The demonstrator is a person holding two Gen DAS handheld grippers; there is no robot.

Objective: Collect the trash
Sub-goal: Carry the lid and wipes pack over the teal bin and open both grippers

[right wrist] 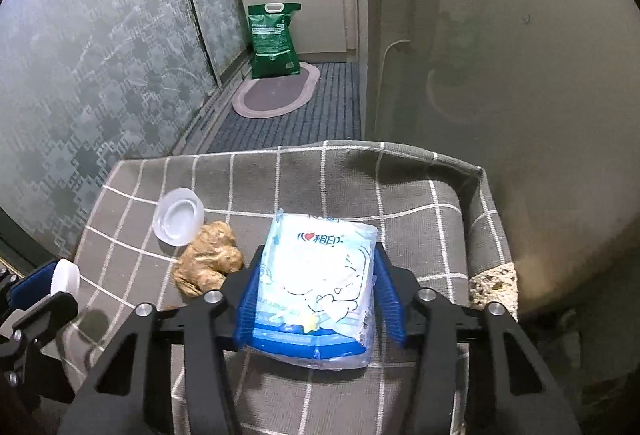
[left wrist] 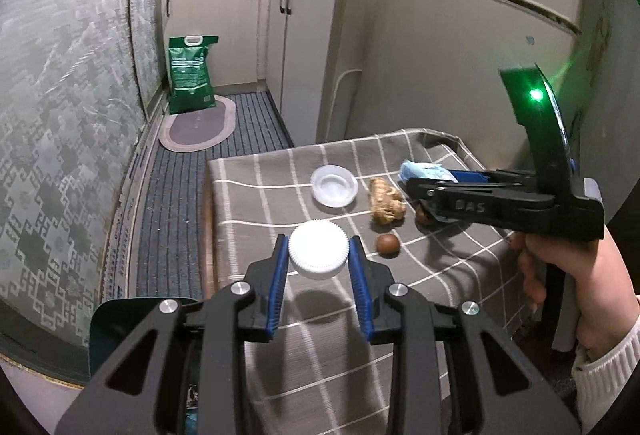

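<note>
Left gripper (left wrist: 318,255) clamps a white ribbed cap (left wrist: 318,249), lifted off the checked tablecloth (left wrist: 256,195) near its left edge. Clear lid (left wrist: 334,184), ginger (left wrist: 386,205) and a brown nut (left wrist: 387,245) lie mid-cloth, not yet collected. Right gripper (right wrist: 316,287) is closed on a tissue pack (right wrist: 316,275) near the right edge. No bin visible. Narrow kitchen: striped mat, green sack (left wrist: 190,75), cabinets.

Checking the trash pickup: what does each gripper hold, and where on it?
The left gripper holds a white ribbed cap by its opposite sides. The right gripper has a tissue pack between its jaws, gripped at its two long edges.
</note>
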